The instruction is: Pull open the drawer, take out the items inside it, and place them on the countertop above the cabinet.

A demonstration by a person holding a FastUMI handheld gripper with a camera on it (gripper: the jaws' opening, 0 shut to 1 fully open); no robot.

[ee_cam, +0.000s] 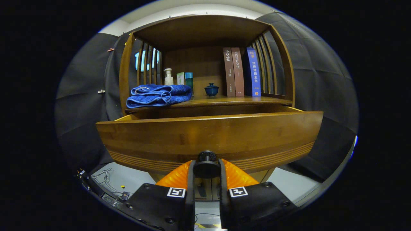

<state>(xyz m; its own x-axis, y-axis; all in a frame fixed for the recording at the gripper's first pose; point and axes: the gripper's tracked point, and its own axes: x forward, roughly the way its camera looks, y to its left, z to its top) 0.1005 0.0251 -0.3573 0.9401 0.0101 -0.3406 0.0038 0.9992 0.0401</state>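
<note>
A wooden drawer (208,134) stands pulled out from under the cabinet's countertop (224,102); its wide front fills the space just ahead of me. My gripper (207,170) is shut on the drawer's round dark knob (207,162), one finger pressing each side. The front panel hides the inside of the drawer. On the countertop's left part lies a folded blue towel (159,95).
Further back on the countertop stand a pump bottle (168,77), a green box (180,78), a teal box (189,79), a small blue lidded cup (211,89) and three upright books (241,72). Slatted wooden sides and a top board enclose that shelf. Cables (107,183) lie on the pale floor at lower left.
</note>
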